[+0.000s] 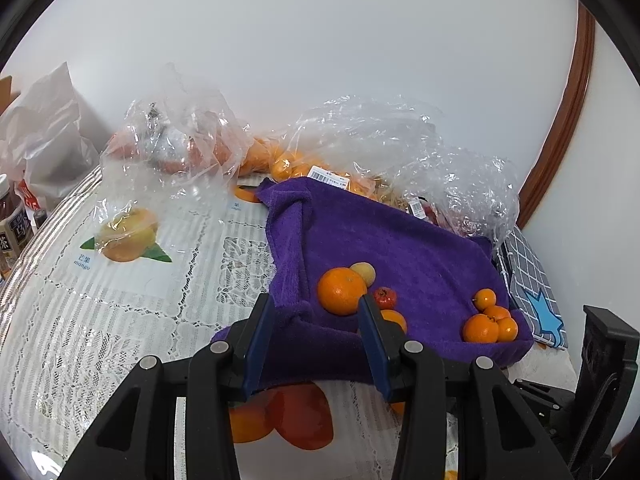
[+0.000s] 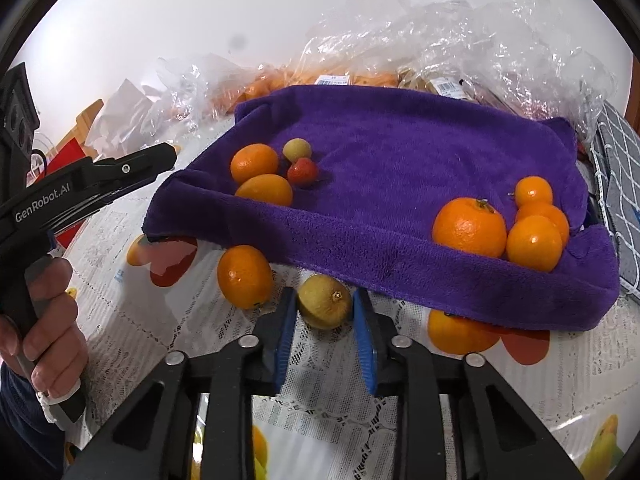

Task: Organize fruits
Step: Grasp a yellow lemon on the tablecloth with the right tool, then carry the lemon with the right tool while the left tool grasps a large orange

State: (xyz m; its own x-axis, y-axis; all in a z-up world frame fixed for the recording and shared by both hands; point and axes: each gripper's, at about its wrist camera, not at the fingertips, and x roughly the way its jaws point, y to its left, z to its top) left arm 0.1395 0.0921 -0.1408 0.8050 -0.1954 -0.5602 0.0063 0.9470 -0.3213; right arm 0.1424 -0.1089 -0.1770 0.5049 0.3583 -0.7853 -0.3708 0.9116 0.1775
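A purple towel (image 2: pixel 400 152) lies raised above the lace tablecloth, with oranges and small fruits on it. At its left sit two oranges (image 2: pixel 254 162), a small yellow fruit (image 2: pixel 297 149) and a small red fruit (image 2: pixel 303 171). At its right is a cluster of oranges (image 2: pixel 469 226). My right gripper (image 2: pixel 325 298) is shut on a yellow-green round fruit (image 2: pixel 324 308) on the table, just in front of the towel's near edge. A loose orange (image 2: pixel 245 276) lies left of it. My left gripper (image 1: pixel 314 312) grips the towel's (image 1: pixel 400 248) bunched near-left edge.
Crumpled clear plastic bags (image 1: pixel 360 136) with more fruit line the back against the wall. Printed fruit cards, one a mango (image 1: pixel 124 240), lie on the cloth. Jars (image 1: pixel 12 224) stand far left and a checked cloth (image 1: pixel 528 276) lies right. A hand (image 2: pixel 48 320) holds the left gripper.
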